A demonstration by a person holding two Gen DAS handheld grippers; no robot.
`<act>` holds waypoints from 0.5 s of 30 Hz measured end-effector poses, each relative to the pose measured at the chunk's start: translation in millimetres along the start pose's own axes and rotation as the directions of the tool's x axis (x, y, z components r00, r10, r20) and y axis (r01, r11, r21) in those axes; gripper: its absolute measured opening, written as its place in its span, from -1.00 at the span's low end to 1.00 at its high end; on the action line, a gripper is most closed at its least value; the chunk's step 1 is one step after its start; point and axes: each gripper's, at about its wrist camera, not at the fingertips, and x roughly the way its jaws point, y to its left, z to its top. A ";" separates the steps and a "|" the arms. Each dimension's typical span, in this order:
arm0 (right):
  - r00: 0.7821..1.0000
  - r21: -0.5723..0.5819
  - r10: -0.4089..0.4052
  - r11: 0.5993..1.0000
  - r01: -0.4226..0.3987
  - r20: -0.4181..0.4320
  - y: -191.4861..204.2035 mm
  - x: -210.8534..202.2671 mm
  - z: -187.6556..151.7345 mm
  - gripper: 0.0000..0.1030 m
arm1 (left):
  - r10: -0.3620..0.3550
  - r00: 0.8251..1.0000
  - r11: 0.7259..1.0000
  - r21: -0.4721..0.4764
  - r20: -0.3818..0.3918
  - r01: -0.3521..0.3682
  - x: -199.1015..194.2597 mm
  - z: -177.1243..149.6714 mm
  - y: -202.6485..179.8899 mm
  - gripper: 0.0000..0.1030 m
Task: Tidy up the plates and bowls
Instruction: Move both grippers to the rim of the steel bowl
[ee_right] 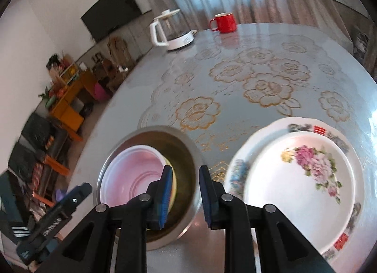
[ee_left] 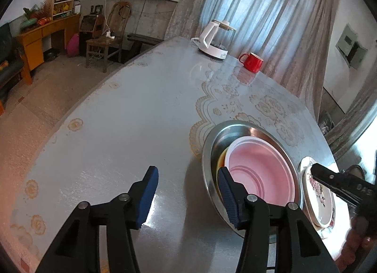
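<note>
The left gripper [ee_left: 188, 192] stands spread and empty, its right finger over the near-left rim of the steel bowl [ee_left: 212, 155] holding the pink bowl [ee_left: 261, 169]. The right gripper [ee_right: 185, 192], narrowly parted and empty, hovers between that bowl and the floral plates [ee_right: 306, 174]. Both stacks sit on the patterned table [ee_left: 129, 119]; a kettle [ee_left: 214, 37] and red mug [ee_left: 252, 62] stand well beyond.

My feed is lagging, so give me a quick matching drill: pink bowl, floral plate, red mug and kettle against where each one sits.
Things:
1. pink bowl
2. floral plate
3. red mug
4. kettle

Places:
A. at the table's far edge, by the curtain
B. nested inside the steel bowl
C. on a larger plate, beside the steel bowl
D. far side of the table, on a white base

Pairs: 1-B, 2-C, 3-A, 4-D
</note>
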 end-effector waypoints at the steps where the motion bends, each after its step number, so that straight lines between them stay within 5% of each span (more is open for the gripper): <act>1: 1.000 0.007 0.002 1.000 -0.002 0.001 -1.9 -1.5 -0.3 -0.56 | -0.005 1.000 1.000 -0.002 -0.007 0.005 2.2 -0.8 -0.3 0.03; 15: 0.997 0.023 0.015 1.000 -0.013 -0.074 -2.2 17.6 -14.0 -0.53 | -0.007 0.999 1.000 0.007 -0.037 0.008 13.9 -0.9 -1.3 0.03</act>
